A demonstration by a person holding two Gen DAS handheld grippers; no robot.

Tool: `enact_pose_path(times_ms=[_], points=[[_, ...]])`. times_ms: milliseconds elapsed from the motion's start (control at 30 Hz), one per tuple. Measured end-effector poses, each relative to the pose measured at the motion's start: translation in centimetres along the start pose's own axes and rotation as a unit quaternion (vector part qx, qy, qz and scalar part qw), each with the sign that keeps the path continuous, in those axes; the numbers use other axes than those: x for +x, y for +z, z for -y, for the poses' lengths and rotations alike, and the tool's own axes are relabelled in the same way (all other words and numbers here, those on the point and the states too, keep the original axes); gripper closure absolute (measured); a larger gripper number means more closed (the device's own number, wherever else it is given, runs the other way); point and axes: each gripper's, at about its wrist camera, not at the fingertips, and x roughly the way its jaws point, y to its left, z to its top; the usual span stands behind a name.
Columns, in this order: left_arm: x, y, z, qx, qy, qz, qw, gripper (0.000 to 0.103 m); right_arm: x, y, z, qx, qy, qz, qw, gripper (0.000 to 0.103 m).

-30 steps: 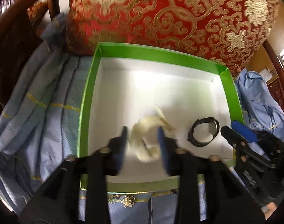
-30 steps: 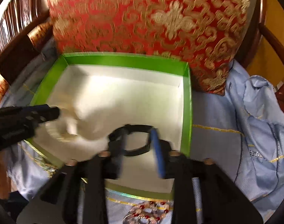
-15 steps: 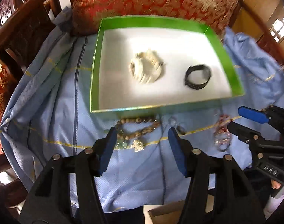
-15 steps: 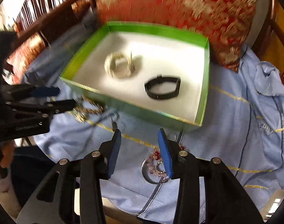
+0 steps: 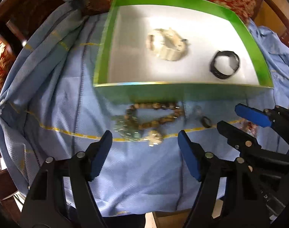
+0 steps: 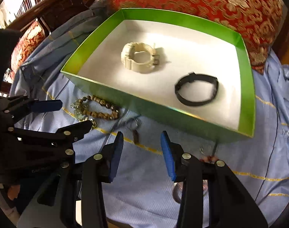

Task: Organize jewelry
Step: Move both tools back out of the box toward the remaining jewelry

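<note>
My left gripper [image 5: 145, 138], jaws just widening and empty, hovers at six o'clock of the beads [image 5: 154, 115]; my right gripper [image 6: 142, 142] hangs released, empty.

A home sitting room: carved dark wooden chairs [image 6: 55, 13], red and gold brocade cushions [image 6: 211, 5], and a pale blue cloth [image 5: 55, 87] spread over the seat
</note>
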Motion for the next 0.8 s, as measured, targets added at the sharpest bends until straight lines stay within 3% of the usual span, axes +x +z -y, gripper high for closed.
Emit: enact_pose_path(times_ms=[233, 400, 800], points=[[1.7, 0.6, -2.9, -0.022, -0.021, -0.026, 0.9992, 0.032, 1.7, 0.8, -1.3, -0.011, -0.038, 0.004, 0.999, 0.066], [1.8, 0.4, -3.3, -0.017, -0.014, -0.020, 0.9996, 0.032, 3.2, 0.6, -1.2, -0.025, -0.057, -0.031, 0.998, 0.096], [1.0, 0.3, -4.1, -0.022, -0.022, -0.013, 0.9994, 0.032, 2.0, 0.5, 1.4, 0.024, -0.066, -0.021, 0.997, 0.097]])
